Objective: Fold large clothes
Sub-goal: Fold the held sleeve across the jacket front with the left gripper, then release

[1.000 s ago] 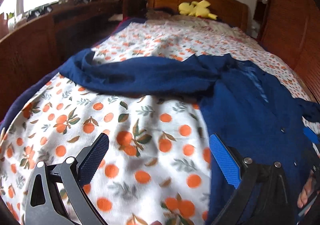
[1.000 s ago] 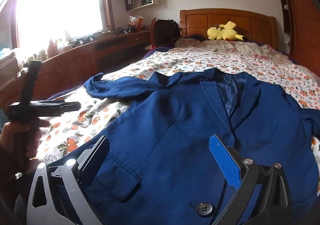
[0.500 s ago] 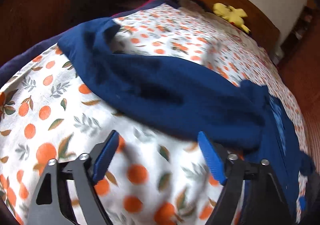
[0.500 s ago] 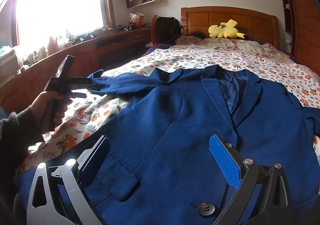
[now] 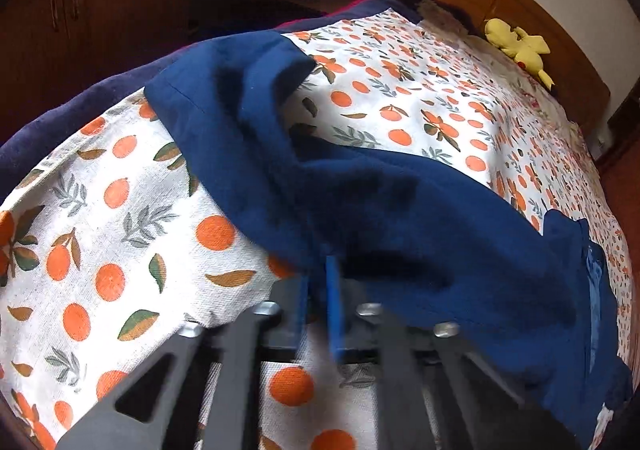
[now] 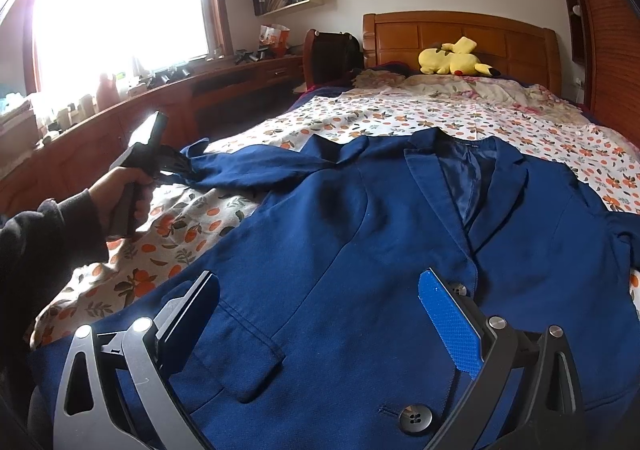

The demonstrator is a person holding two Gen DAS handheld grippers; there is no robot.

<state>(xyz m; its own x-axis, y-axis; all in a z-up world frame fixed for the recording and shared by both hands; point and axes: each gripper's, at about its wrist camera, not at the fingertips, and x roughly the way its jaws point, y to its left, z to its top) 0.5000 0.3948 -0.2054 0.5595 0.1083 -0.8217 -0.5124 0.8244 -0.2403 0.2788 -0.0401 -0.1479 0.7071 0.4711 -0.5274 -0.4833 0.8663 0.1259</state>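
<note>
A navy blue blazer (image 6: 360, 234) lies face up on the orange-print bedspread (image 6: 460, 118), collar toward the headboard. Its left sleeve (image 5: 328, 170) stretches out across the bedspread (image 5: 104, 234). My left gripper (image 5: 318, 278) is shut on the sleeve's near edge; it also shows in the right wrist view (image 6: 182, 166) at the sleeve (image 6: 256, 166), held by a hand. My right gripper (image 6: 320, 298) is open and empty, just above the blazer's lower front, between the pocket flap (image 6: 256, 362) and a black button (image 6: 416, 418).
A yellow plush toy (image 6: 456, 58) lies by the wooden headboard (image 6: 460, 34). A wooden counter with clutter (image 6: 132, 98) runs under the window on the left. A dark chair (image 6: 332, 54) stands beside the bed. A wooden wardrobe (image 6: 612, 50) rises at the right.
My left gripper moved forward to the sleeve and closed on its edge; it was open before. My right gripper stayed open over the blazer's lower front.
</note>
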